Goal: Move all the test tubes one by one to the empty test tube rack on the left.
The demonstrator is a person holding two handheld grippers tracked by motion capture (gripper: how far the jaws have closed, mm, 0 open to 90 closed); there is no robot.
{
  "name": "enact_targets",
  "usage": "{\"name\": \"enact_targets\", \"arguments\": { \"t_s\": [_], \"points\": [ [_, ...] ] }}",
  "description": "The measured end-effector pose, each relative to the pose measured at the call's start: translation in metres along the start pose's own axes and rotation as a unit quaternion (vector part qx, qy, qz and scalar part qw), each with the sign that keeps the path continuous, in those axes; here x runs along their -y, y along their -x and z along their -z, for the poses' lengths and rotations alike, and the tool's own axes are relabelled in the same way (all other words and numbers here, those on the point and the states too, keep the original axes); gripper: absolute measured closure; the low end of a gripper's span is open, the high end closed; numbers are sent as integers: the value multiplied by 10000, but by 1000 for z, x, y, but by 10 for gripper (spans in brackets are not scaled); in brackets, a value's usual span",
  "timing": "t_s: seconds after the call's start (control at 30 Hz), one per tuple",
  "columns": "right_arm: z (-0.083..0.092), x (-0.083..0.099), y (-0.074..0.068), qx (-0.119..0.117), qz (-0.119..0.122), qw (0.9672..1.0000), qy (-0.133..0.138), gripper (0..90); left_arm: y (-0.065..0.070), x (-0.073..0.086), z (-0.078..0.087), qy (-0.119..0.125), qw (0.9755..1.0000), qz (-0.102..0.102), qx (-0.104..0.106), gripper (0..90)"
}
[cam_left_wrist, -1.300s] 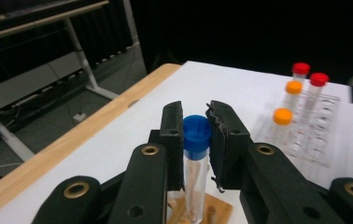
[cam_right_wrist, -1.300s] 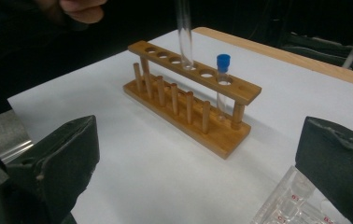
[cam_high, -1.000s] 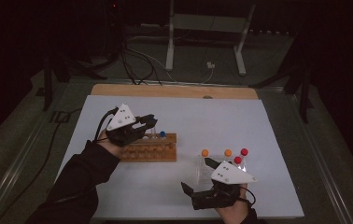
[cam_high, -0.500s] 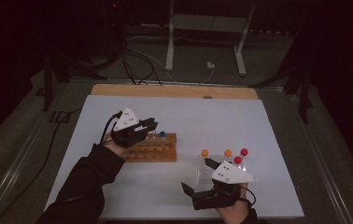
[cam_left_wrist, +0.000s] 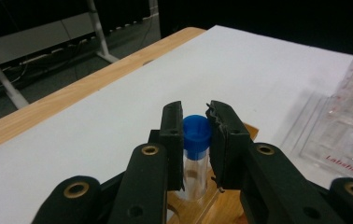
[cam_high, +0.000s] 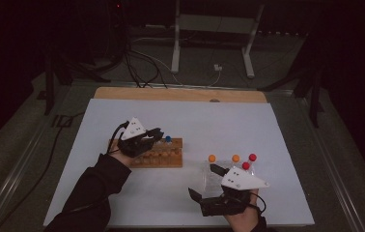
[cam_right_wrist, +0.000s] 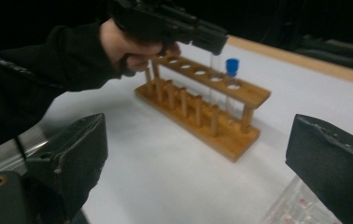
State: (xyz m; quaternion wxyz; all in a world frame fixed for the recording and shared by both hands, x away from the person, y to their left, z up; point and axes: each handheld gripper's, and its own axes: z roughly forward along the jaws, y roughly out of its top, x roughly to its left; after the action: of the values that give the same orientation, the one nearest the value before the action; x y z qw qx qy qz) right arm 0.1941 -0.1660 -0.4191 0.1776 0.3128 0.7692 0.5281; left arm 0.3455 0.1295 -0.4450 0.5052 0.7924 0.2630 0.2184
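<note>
White table sheet (cam_high: 248, 121) across the middle of the high view, with a wooden edge strip (cam_high: 180, 94) along its top.

Wooden test-tube rack (cam_high: 163, 155) left of centre in the high view, standing flat on the sheet; in the right gripper view, at the centre, with a row of round holes on its upper bar.

Clear plastic rack (cam_high: 219, 174) lower right of centre in the high view, with orange and red capped tubes (cam_high: 235, 158) upright at its far side.

Left gripper (cam_left_wrist: 197, 135) low in the middle of the left gripper view, clenched on the blue-capped test tube (cam_left_wrist: 196, 140); tube upright, lower part already inside an end hole of the wooden rack.

Right gripper (cam_high: 213, 182) at the bottom right of the high view, jaws spread wide with nothing between them, having just been closing slightly, hovering beside the clear rack.
</note>
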Motion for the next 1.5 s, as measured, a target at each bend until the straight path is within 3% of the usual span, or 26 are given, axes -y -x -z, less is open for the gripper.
{"name": "enact_targets", "arguments": {
  "t_s": [0.07, 0.17, 0.3, 0.47, 0.83, 1.03, 1.1, 1.3, 1.5],
  "points": [
    [-1, 0, 2, -76, -22, 9999, -72, 53, 0, 1, -1, -12, 10000, 13, 13, 777],
    [-1, 1, 2, 48, 24, 9999, -129, 49, 1, 3, -3, -29, 10000, -15, -2, 777],
    [-1, 1, 2, 34, 16, 9999, -146, 32, 2, 6, -5, -40, 10000, -28, -9, 777],
    [1, 0, 1, 98, 34, 9999, -82, 5, 2, 9, -9, -139, 9999, -46, -19, 777],
    [7, -5, -2, 62, 228, 9997, 24, 5, -1, 13, -6, -150, 9998, 130, 49, 772],
    [23, -14, 8, 238, 315, 9990, 220, 5, -2, 12, -4, -257, 9995, 187, 90, 755],
    [30, -16, 14, 342, 285, 9986, 287, 5, -1, 12, -2, -316, 9993, 175, 96, 704],
    [49, -17, 31, 716, 149, 9966, 385, 5, 1, 7, 14, -265, 9992, 305, -14, 420],
    [59, -7, 43, 1074, -73, 9939, 237, 6, 8, 2, 40, -166, 9993, 263, 184, 140]
  ]
}}
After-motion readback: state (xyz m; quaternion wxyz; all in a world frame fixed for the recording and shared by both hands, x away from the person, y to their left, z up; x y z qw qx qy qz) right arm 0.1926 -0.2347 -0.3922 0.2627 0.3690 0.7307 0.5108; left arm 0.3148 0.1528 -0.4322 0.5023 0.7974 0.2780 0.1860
